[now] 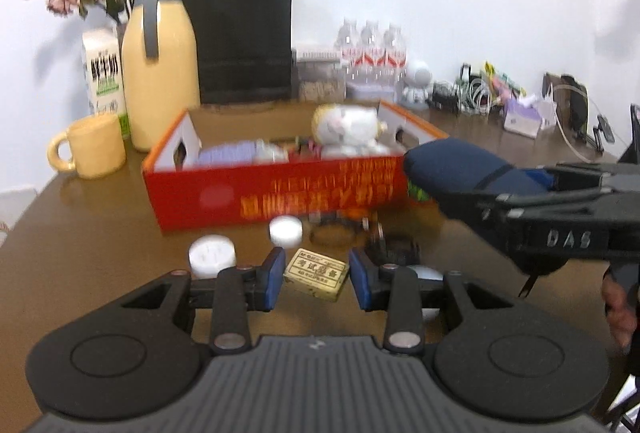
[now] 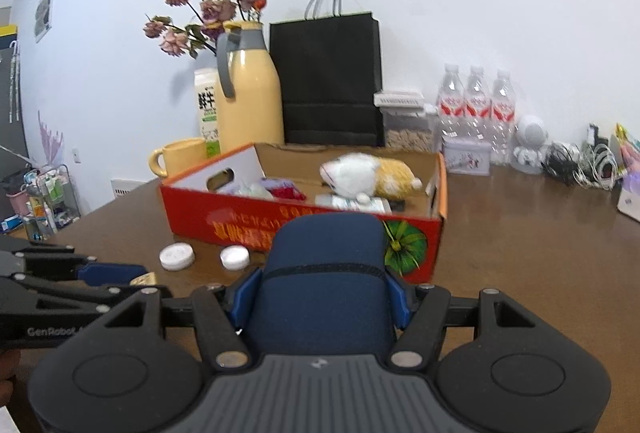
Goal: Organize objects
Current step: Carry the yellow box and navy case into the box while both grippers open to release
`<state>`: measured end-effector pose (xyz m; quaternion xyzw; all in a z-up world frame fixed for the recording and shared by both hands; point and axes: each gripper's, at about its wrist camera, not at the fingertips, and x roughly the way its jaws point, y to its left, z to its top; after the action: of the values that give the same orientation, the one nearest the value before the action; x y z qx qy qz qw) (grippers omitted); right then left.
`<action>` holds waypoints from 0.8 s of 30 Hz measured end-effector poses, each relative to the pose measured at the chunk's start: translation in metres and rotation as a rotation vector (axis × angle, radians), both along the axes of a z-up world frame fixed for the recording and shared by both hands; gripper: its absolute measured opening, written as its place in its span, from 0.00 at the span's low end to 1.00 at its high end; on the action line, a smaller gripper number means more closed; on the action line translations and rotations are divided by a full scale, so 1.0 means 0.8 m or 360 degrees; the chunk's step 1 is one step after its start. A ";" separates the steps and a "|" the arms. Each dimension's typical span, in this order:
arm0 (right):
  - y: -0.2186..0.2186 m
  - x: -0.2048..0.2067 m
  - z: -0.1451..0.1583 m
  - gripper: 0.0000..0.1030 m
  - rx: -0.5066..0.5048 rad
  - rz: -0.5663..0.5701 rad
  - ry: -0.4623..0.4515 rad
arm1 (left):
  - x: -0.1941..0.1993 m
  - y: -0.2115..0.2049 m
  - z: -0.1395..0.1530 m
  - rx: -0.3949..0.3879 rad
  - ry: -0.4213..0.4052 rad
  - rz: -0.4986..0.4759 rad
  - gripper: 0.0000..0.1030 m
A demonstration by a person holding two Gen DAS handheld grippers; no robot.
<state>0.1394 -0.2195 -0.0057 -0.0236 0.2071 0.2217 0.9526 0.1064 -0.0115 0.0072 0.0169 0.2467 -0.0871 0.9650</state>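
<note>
My left gripper (image 1: pixel 316 267) is shut on a small yellowish box with printed characters (image 1: pixel 315 275), held just above the brown table (image 1: pixel 100 233); the box's corner also shows in the right wrist view (image 2: pixel 146 279). My right gripper (image 2: pixel 324 285) is shut on a dark navy soft case (image 2: pixel 324 245), which hovers near the right front corner of the red cardboard box (image 1: pixel 280 189). The red box (image 2: pixel 224 221) is open-topped and holds a white-and-yellow plush toy (image 2: pixel 368 175) and small packets. Two white round caps (image 1: pixel 212 255) (image 1: pixel 285 229) lie before it.
Blurred dark small items (image 1: pixel 360 233) lie in front of the red box. Behind it stand a yellow mug (image 1: pixel 94 151), a yellow jug (image 1: pixel 160 73), a milk carton (image 1: pixel 100 73), a black paper bag (image 1: pixel 244 33) and water bottles (image 1: pixel 372 49). Cables and clutter (image 1: pixel 480 93) line the back right.
</note>
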 end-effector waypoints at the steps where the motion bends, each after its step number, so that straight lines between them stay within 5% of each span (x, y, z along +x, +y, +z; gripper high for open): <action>1: 0.003 0.003 0.004 0.60 0.0001 0.0009 -0.0010 | 0.005 0.000 0.005 0.0006 -0.0019 0.0006 0.35; 13: 0.060 0.077 0.047 0.60 0.0000 0.0086 -0.0108 | 0.085 0.027 0.066 -0.0009 -0.0237 0.0132 0.35; 24: 0.118 0.180 0.047 0.60 -0.0024 0.0126 -0.0012 | 0.179 0.060 0.074 -0.0042 -0.0227 0.0255 0.35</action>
<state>0.2835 -0.1248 0.0318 -0.0398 0.2040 0.2575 0.9437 0.2498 0.0367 0.0663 -0.0093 0.1767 -0.0116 0.9842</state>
